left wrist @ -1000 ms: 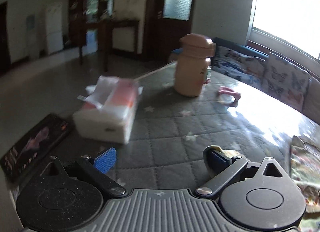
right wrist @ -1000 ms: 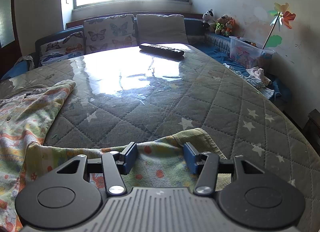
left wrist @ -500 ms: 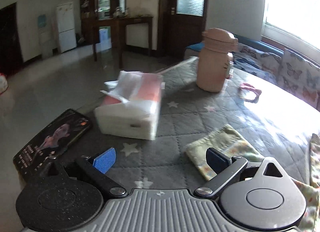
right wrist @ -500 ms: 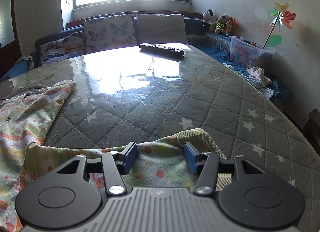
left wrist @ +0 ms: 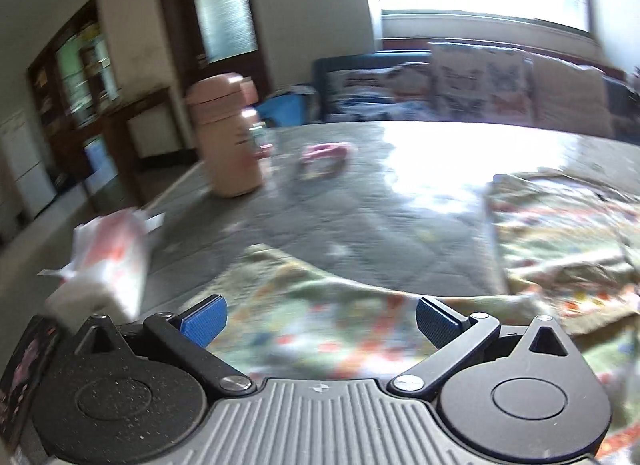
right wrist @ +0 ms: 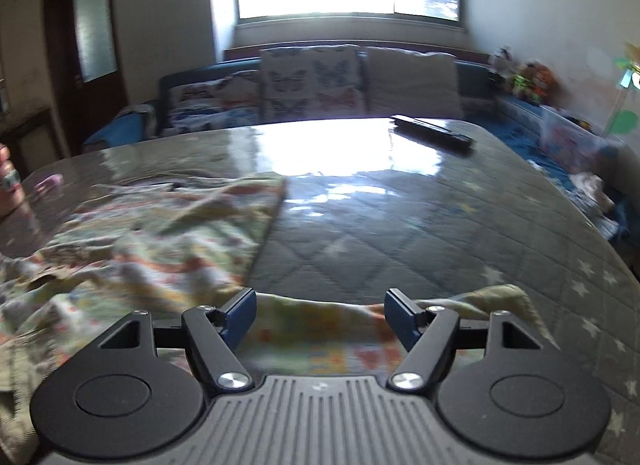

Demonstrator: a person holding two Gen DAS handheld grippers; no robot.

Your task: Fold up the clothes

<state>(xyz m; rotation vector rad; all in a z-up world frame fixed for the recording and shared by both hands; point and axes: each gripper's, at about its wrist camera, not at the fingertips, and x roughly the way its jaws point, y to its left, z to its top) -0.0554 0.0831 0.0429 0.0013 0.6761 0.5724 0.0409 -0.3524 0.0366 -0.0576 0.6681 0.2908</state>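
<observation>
Your quilted table [right wrist: 400, 233] carries the printed garment [right wrist: 140, 233], spread leftward with a sleeve-like strip running across the near edge. That strip's long axis runs side to side beneath both claws. Your right gripper [right wrist: 320, 315] and left gripper [left wrist: 320, 315] are both spread wide just above it, pinching nothing.

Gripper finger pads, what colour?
Blue, on black linkages. Clearest in the right wrist view: right gripper pads. The left gripper matches.
</observation>
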